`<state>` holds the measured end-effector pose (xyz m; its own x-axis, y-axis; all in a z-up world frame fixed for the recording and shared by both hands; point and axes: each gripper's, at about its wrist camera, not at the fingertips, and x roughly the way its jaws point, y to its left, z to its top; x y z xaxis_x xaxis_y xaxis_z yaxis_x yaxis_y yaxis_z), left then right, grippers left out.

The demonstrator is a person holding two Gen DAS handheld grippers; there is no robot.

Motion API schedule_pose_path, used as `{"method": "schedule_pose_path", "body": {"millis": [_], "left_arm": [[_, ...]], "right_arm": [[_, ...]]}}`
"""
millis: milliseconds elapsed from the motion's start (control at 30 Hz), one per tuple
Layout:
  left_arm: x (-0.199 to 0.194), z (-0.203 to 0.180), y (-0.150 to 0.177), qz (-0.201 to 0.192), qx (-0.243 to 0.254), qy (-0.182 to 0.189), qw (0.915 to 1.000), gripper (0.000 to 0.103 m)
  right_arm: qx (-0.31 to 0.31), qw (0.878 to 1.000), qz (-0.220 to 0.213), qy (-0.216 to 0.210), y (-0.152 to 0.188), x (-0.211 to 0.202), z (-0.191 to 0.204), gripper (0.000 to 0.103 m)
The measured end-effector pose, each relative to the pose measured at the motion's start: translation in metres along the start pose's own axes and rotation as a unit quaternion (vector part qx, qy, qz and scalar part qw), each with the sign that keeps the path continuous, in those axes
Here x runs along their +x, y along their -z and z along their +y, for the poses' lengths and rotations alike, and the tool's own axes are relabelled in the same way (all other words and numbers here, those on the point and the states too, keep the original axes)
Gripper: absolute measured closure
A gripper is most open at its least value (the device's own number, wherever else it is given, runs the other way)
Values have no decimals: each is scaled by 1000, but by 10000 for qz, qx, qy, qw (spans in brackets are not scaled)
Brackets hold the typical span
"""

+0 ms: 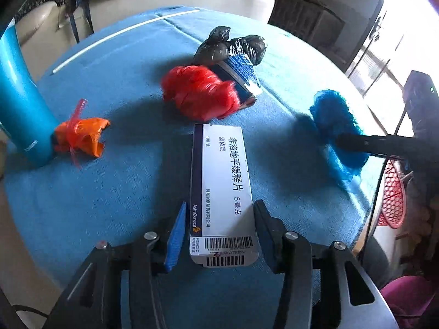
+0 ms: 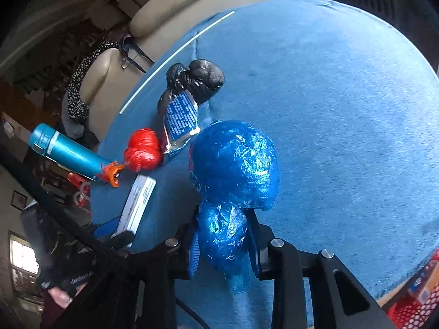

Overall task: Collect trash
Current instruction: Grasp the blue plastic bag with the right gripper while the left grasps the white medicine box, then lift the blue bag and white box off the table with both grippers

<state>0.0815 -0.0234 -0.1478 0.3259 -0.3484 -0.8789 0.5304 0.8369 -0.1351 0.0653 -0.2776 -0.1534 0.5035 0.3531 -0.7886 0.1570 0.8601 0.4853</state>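
Both grippers: black frames w/ silver screws, blue ribbed pads (image 1: 175,235); black cable (image 1: 376,192) trailing.

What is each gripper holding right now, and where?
Right gripper clamps the blue bag at its lower lobe. Left gripper straddles the medicine box, not clearly gripping.

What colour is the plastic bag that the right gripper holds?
Shiny blue. The plastic bag shows best in the right wrist view, pinched in the right gripper.

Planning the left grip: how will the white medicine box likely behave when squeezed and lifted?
The white medicine box looks like thin card, so probably light and crushable. Its flat sides suit the left gripper, whose pads flank it; it shouldn't roll. Held at one end, it may tilt.
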Motion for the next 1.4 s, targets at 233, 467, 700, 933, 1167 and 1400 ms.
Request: {"method": "schedule_pose_path", "body": {"millis": [233,467,700,933,1167,1400], "left_arm": [[-7,3,-18,-129,-387,-282,9988,32],[15,-9,-21,98,-307,-655,9973,32],[19,-7,-17,0,-505,-651,9966,54],[4,-24,-14,-216,-545,-679,9960,54],[-43,-52,-14,-833,-405,-855,9920,54],[-85,-85,-10,-1472,-17,-1114,9828,54]], "right_arm": [[366,9992,96,-112,7,-3,-15,50],[411,9989,-168,-149,7,-15,-13,41],[452,9984,-264,-211,6,-4,-9,56],[82,9990,-423,-109,15,-9,4,71],[-48,9955,-921,-233,20,-46,6,72],[-236,9905,-1332,-254,30,-82,9,72]]}}
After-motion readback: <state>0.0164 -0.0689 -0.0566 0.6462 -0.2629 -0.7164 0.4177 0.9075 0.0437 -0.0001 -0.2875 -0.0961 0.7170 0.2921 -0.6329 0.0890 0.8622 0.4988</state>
